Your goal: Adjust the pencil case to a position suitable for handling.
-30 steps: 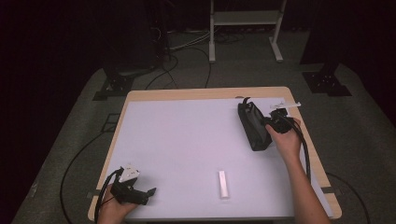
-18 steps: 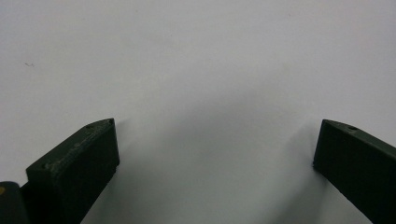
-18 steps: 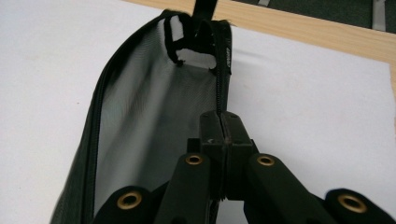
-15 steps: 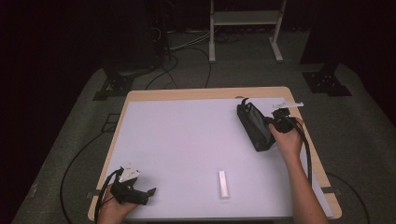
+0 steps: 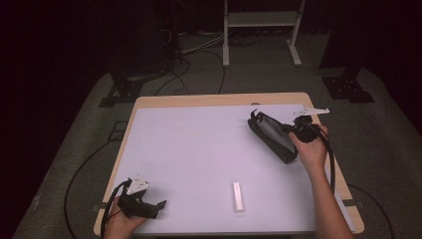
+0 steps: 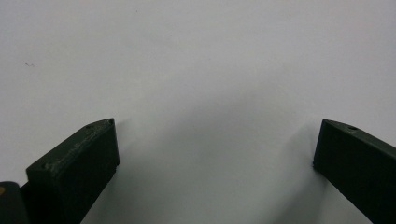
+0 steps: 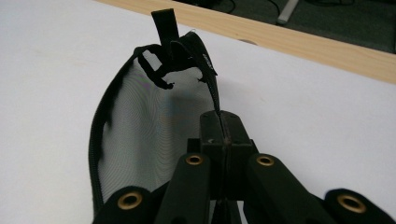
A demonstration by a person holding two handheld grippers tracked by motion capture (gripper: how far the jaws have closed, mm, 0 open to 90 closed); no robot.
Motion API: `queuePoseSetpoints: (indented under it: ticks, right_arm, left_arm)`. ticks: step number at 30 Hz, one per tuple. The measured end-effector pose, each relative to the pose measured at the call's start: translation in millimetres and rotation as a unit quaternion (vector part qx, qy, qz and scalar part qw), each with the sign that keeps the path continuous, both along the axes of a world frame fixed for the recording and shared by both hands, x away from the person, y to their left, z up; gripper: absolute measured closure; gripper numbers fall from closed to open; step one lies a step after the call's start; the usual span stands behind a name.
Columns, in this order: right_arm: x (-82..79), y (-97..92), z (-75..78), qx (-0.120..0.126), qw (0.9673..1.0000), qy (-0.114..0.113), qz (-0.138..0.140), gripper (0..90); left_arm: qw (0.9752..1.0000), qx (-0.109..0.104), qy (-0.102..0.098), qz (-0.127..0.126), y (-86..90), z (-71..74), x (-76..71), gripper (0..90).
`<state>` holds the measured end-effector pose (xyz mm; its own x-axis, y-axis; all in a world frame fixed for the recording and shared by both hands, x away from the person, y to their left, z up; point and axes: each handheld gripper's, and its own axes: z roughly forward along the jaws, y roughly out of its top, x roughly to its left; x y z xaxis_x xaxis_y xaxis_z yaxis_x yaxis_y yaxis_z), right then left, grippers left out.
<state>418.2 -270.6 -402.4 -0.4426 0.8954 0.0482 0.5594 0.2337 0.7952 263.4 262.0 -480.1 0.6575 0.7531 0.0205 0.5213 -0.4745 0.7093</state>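
Our right hand-held gripper [image 7: 219,122] has just closed on the mesh pouch's [image 7: 140,135] edge, while our left hand-held gripper [image 6: 215,149] rests open on the desk [image 5: 199,144].

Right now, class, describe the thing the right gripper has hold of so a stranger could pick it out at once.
Start at the white table and go to its far right side. There lies a black mesh pouch with a zip edge, pinched by the right gripper. The only other loose item, a small white bar, lies near the front edge.
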Motion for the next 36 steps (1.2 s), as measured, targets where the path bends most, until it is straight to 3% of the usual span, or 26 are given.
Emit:
queuePoseSetpoints:
  ticks: [10, 23, 30, 36]
  right_arm:
    - [-7.8, 5.1, 6.7, 0.011, 0.9984, -0.007, 0.055, 88.6]
    - [-14.7, 23.7, 12.6, 0.013, 0.9920, -0.005, 0.126, 88.6]
    - [-18.6, 34.4, 16.2, 0.008, 0.9867, -0.007, 0.162, 88.6]
    - [-20.5, 46.9, 17.5, 0.011, 0.9785, -0.004, 0.206, 88.6]
  left_arm:
    - [1.0000, 0.000, 0.000, 0.000, 0.1, 0.0, 0.0, 0.0]
    - [1.0000, 0.000, 0.000, 0.000, 0.1, 0.0, 0.0, 0.0]
    - [1.0000, 0.000, -0.001, 0.000, 0.2, 0.0, 0.1, 0.0]
    - [1.0000, 0.000, 0.000, 0.000, 0.1, 0.0, 0.0, 0.0]
